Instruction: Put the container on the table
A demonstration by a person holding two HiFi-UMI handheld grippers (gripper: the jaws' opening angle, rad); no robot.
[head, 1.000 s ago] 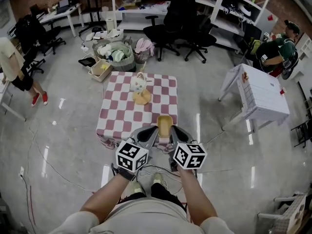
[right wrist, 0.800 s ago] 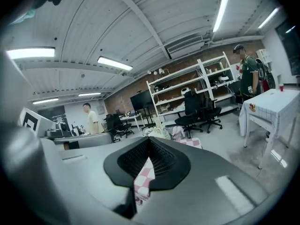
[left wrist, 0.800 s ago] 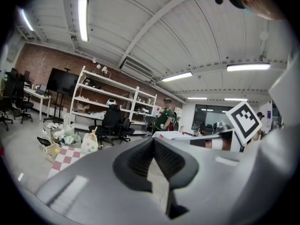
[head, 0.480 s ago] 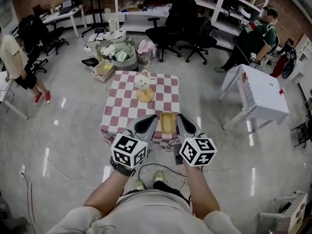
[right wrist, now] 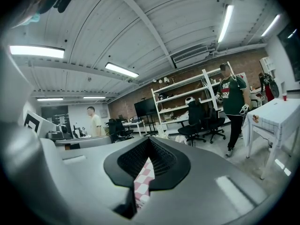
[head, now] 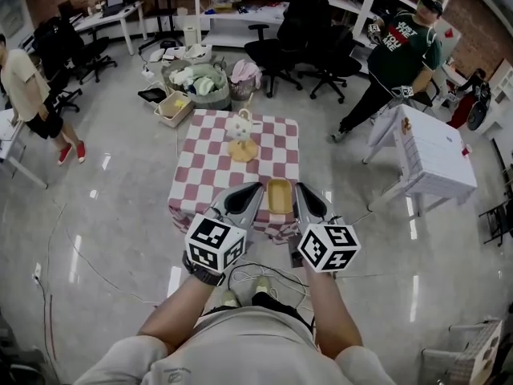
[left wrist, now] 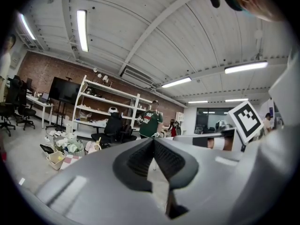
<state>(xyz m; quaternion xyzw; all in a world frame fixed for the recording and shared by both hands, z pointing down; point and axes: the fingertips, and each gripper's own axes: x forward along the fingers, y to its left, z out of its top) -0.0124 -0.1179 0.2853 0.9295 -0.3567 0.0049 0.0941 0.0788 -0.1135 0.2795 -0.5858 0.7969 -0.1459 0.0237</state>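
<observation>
- The tabletop (head: 204, 167) is the biggest thing here. It sits in the middle of the frame under a red and white checked cloth (head: 196, 191).
- The container (head: 279, 196) is a little tan tub. It is just below the middle of the frame, at the near edge of the tabletop, right between the two grippers. I cannot tell if it rests on the cloth or hangs just above it.
- The left gripper (head: 255, 189) is at the container's left side. Its jaws are pressed together with nothing in them.
- The right gripper (head: 302, 189) is at the container's right side. Its jaws are together too, and only the checked cloth shows through the slit.
- I think the two grippers squeeze the container from both sides, like two hands.
- To do this step well, hold the container flat and bring it down slowly until its whole bottom is on the cloth. Put it a bit farther in from the edge, so it will not tip off. Then pull both grippers out to the sides at the same time.
- Count: one tabletop, one container and two grippers. Two small things sit farther up the cloth, a white thing (head: 239, 124) and a flat tan thing (head: 242, 151).
</observation>
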